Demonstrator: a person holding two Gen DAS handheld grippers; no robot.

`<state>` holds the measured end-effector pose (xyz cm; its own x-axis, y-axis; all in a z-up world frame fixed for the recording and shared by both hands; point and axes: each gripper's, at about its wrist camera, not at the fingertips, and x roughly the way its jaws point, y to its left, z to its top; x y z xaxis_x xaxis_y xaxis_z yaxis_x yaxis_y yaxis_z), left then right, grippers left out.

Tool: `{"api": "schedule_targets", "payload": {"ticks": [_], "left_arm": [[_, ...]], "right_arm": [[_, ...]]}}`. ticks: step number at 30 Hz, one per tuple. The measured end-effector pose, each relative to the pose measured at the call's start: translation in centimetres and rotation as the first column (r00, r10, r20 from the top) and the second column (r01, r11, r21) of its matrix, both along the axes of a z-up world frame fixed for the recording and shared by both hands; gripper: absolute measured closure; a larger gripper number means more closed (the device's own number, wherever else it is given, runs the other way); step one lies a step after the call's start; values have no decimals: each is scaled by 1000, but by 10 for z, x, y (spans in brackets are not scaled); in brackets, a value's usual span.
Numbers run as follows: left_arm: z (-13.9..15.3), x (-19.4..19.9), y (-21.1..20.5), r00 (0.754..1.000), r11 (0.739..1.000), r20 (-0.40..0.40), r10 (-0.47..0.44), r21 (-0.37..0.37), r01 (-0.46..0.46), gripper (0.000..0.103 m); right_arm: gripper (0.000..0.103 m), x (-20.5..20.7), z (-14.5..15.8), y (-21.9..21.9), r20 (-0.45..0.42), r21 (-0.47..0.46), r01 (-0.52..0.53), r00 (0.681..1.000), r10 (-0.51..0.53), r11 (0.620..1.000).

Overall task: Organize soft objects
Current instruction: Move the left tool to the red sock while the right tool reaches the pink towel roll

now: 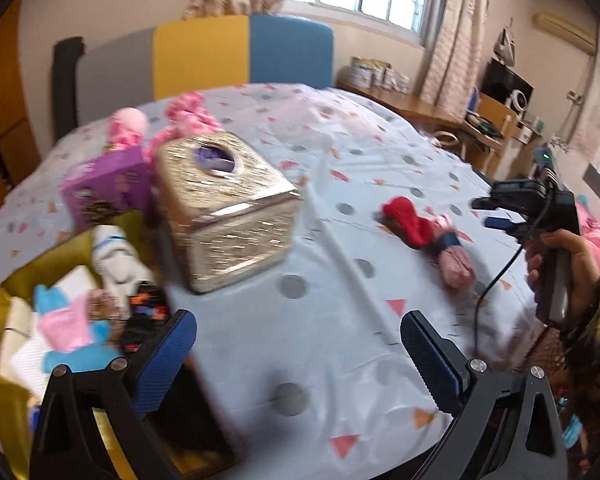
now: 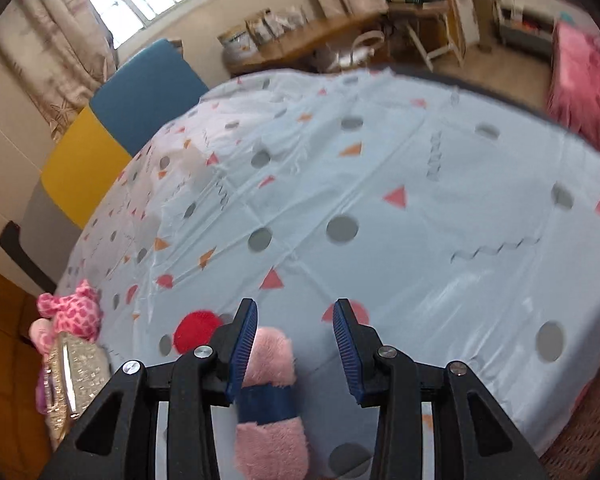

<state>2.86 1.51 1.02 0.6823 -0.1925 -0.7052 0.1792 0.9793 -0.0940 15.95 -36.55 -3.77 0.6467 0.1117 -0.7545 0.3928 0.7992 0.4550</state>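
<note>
A soft toy [image 1: 428,236] with a red end, a navy band and pink fuzzy ends lies on the dotted pale-blue tablecloth [image 1: 340,152]. In the right wrist view the same toy [image 2: 272,364] lies under and between the fingers of my right gripper [image 2: 296,340]. The jaws stand apart; the toy is beside the left pad and well away from the right one. My left gripper [image 1: 300,360] hangs open and empty over the cloth, right of a yellow basket [image 1: 72,248] holding a white plush [image 1: 112,264] and pink-and-blue cloths [image 1: 68,332]. The right gripper [image 1: 492,212] shows just right of the toy.
A glittery gold tissue box [image 1: 228,216] stands mid-table with a purple box [image 1: 104,188] and pink plush toys [image 1: 128,128] behind it. A yellow-and-blue chair back [image 1: 244,52] is beyond the table. A person's hand [image 1: 556,264] holds the right gripper at the table's right edge.
</note>
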Motion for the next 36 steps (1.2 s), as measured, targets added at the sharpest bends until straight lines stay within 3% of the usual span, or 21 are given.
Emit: {"api": "schedule_targets", "payload": {"ticks": [5, 7, 13, 15, 17, 19, 20, 23, 27, 32, 36], "left_arm": [[-9, 10, -30, 998, 999, -57, -42, 5, 43, 0], [-12, 11, -37, 996, 998, -73, -59, 5, 59, 0], [-22, 17, -50, 990, 996, -107, -90, 15, 92, 0], [-24, 22, -53, 989, 995, -112, -98, 12, 100, 0], [-25, 27, -56, 988, 994, -118, -102, 11, 104, 0], [-26, 35, -60, 987, 994, -125, -105, 11, 107, 0], [-28, 39, -62, 986, 994, -130, -105, 9, 107, 0], [-31, 53, -68, 983, 994, -148, -107, -3, 108, 1], [-35, 72, -81, 980, 993, -163, -117, -10, 117, 2], [-45, 100, -105, 971, 990, -196, -139, -29, 136, 2], [-52, 124, -130, 961, 987, -222, -162, -46, 155, 4]], "right_arm": [[62, 15, -20, 27, -102, 63, -162, 981, 168, 985], [62, 20, -24, 41, -134, 43, -219, 966, 223, 975], [60, 24, -33, 55, -207, -9, -275, 941, 267, 961], [49, 24, -37, 56, -225, -12, -282, 935, 272, 959], [44, 26, -43, 60, -268, -29, -303, 920, 285, 953], [48, 28, -47, 62, -296, -36, -321, 908, 297, 946], [66, 27, -44, 63, -292, -54, -330, 908, 301, 943], [70, 24, -37, 59, -278, -129, -299, 926, 255, 945], [69, 19, -27, 35, -255, -225, -165, 961, 105, 960], [66, 22, -43, 18, -273, -67, -102, 959, 79, 993], [66, 19, -41, 13, -266, -32, -61, 963, 51, 998]]}}
